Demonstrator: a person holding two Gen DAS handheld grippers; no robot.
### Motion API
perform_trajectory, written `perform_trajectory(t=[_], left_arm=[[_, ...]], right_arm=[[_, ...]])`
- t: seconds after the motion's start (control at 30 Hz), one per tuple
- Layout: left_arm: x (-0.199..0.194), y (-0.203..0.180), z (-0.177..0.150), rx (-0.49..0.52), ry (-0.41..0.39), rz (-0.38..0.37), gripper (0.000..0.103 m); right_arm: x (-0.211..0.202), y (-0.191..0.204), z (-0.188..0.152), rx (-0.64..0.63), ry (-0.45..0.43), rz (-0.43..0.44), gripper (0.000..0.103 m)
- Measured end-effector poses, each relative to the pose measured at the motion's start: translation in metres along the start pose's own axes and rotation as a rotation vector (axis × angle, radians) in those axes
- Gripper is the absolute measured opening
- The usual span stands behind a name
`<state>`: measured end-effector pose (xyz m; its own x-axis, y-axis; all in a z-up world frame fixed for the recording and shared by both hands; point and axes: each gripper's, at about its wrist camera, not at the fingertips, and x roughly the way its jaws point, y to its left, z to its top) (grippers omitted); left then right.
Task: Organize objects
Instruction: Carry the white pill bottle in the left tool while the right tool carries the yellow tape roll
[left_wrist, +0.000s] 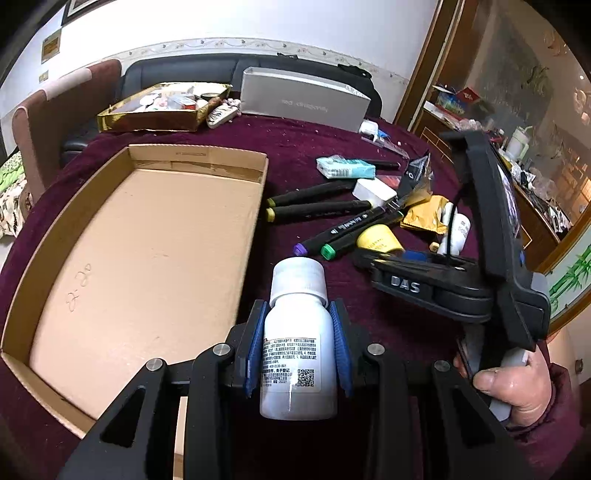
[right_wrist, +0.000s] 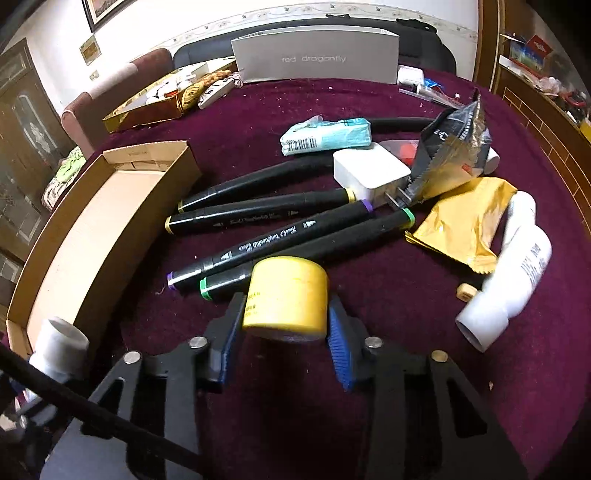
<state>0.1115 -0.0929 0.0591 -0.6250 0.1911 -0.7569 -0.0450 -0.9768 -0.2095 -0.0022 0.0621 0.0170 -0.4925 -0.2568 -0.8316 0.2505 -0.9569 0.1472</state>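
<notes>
My left gripper (left_wrist: 298, 314) is shut on a white pill bottle (left_wrist: 298, 350) with a printed label, held above the maroon cloth just right of the open cardboard box (left_wrist: 140, 258). My right gripper (right_wrist: 284, 317) has its blue pads on both sides of a small yellow-capped jar (right_wrist: 286, 295), and it shows from the side in the left wrist view (left_wrist: 388, 258). Several black markers (right_wrist: 273, 214) lie beside the jar. The white bottle's cap shows at the lower left of the right wrist view (right_wrist: 61, 339).
A white charger (right_wrist: 369, 173), a teal tissue pack (right_wrist: 328, 136), foil and gold wrappers (right_wrist: 465, 218) and a white pipe fitting (right_wrist: 506, 280) lie on the cloth. A grey shoe box (right_wrist: 317, 55) and a gold tray (left_wrist: 162, 110) stand at the back.
</notes>
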Motion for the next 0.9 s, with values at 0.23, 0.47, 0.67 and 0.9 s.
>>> perform_trajectory(t=[0.23,0.47,0.67,0.9], left_arm=[[-0.024,0.023,0.005,-0.043,-0.056,0.000,0.029],[-0.040,0.058,0.030,-0.077,-0.107,0.053,0.029],[-0.016,0.086,0.060,-0.087,-0.078,0.091,0.029],[0.034,0.119,0.092,-0.130,-0.019,0.128,0.029]], right_arm=[[-0.035,0.000,-0.001,0.020,-0.046,0.038,0.038],[-0.064,0.033,0.023,-0.018,-0.080,0.134,0.038],[-0.047,0.076,0.051,-0.054,-0.036,0.210,0.038],[0.010,0.114,0.082,-0.059,0.051,0.218,0.038]])
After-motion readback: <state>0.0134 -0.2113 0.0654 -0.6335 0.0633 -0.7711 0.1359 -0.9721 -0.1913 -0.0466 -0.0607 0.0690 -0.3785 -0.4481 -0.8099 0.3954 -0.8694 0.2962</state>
